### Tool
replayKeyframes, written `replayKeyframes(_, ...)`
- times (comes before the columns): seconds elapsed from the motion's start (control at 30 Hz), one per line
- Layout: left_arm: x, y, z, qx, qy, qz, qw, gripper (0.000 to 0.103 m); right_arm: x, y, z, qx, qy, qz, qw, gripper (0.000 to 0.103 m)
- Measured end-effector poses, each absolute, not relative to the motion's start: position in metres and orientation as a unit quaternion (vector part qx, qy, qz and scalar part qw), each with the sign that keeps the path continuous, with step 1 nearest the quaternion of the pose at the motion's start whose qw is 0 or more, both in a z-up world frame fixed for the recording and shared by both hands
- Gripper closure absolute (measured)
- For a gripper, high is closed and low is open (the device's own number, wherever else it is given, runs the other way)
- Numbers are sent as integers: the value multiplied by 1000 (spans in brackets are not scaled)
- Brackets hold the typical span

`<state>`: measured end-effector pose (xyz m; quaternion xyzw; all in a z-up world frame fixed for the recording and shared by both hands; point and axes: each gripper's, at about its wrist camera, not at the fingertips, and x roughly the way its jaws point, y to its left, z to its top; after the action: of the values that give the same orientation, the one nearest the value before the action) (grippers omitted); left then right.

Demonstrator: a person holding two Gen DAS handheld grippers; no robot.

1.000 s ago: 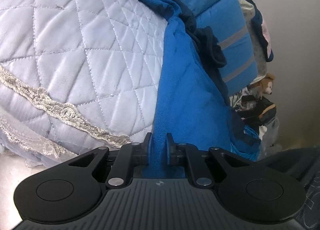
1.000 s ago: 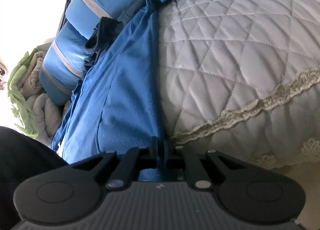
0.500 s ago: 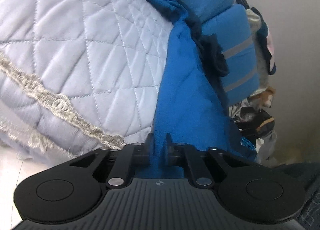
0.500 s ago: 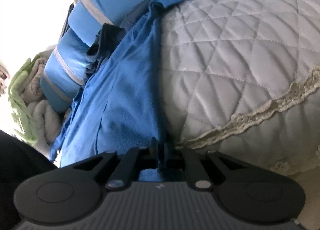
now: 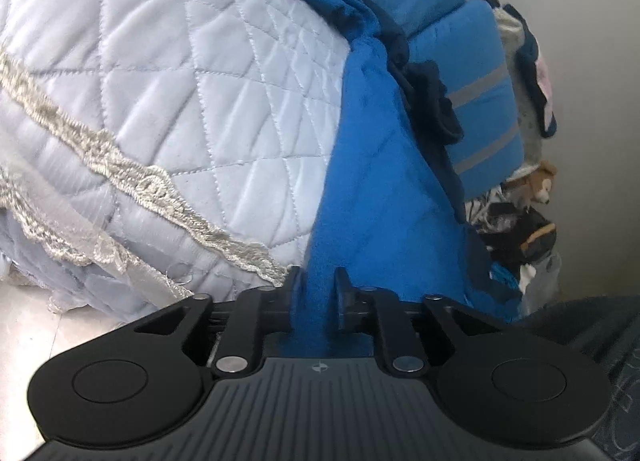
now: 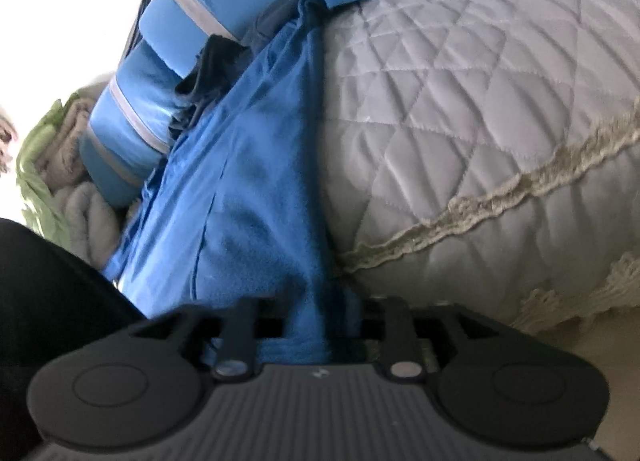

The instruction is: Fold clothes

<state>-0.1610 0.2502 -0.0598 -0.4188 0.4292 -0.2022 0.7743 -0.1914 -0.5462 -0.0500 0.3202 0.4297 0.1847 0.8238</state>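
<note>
Both our jaws are opening around the blue garment [image 5: 360,181] at the bed [image 5: 180,101] edge; released unevenly, it may slide off.

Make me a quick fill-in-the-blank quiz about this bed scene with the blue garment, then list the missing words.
1. The blue garment lies draped over a quilted ____ bedspread.
2. The bedspread's edge carries a ____ trim.
3. The blue pillows have ____ stripes.
4. Blue fabric sits between the fingers of ____ grippers: left gripper and right gripper.

Missing words: white; lace; grey; both
</note>
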Motion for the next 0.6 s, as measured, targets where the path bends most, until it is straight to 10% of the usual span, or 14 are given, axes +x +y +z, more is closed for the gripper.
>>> replayKeyframes(0.03,-162,252,-57,-413,434,-203,775,67,-193,-547,-44,309,425,184,831,17)
replayKeyframes(0.23,-162,269,-22,-337,454,-163,809,27,-193,-559,-4,257,395,165,866,0)
replayKeyframes(0.6,-104,268,79,-211,420,-142,871,25,-132,-552,66,146,338,107,924,0)
